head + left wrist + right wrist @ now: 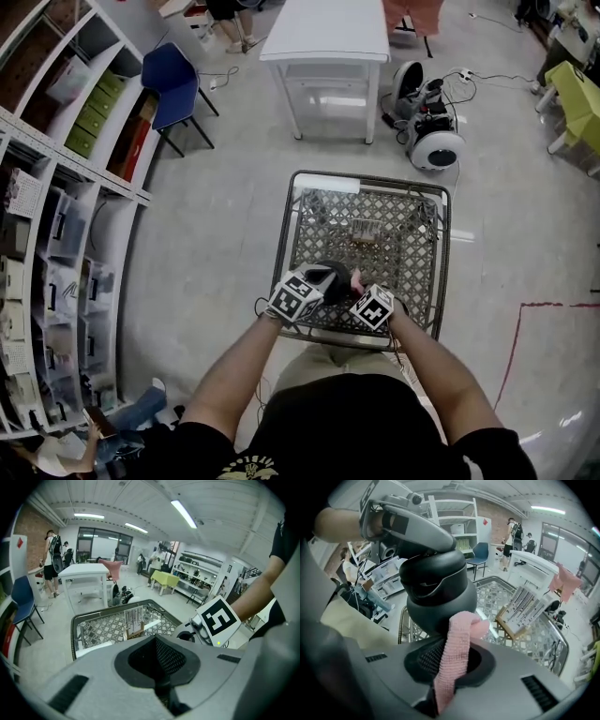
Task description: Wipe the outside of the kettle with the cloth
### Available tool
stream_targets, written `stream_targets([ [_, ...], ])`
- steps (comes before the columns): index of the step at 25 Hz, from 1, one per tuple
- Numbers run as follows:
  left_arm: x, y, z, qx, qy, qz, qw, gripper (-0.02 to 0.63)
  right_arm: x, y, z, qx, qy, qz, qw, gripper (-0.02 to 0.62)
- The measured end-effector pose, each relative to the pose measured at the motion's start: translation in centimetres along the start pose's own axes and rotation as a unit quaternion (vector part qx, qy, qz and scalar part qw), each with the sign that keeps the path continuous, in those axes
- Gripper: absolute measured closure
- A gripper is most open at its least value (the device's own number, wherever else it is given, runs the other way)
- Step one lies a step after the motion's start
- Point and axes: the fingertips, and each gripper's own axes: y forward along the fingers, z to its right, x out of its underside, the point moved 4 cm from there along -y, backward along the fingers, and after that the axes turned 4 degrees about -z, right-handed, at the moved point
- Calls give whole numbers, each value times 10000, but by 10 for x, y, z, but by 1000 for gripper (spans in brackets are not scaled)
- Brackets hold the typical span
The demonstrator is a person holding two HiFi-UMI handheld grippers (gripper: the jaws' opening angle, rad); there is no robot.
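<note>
Pressing cloth (457, 653) against kettle (436, 592) edge

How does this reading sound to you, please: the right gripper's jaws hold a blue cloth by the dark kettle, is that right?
Not quite: the cloth is pink, not blue. The right gripper view shows the right gripper with its jaws shut on the cloth, by the dark kettle.

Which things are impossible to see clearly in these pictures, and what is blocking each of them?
- Kettle, lower part: in the right gripper view, the right gripper and its pink cloth cover it.
- Kettle, head view: both grippers cover most of it.
- Whether the left gripper touches the kettle: its own grey body blocks the left gripper view.
- Print on the sheet on the cart: too small.
</note>
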Motion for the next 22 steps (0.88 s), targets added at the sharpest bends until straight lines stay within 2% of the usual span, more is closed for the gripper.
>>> stream_targets([
  [8,2,-3,-2,-19,8,38,10000,601,-6,6,13,-16,-560,-62,9984,554],
  [13,5,-6,-5,-45,13,70,10000,601,-16,11,23,244,-848,-139,9960,554],
  [19,7,-9,-5,6,11,68,10000,601,-12,22,20,368,-958,-246,9944,554],
  [22,6,-9,-5,15,25,71,10000,601,-3,30,12,335,-816,-234,9958,554],
])
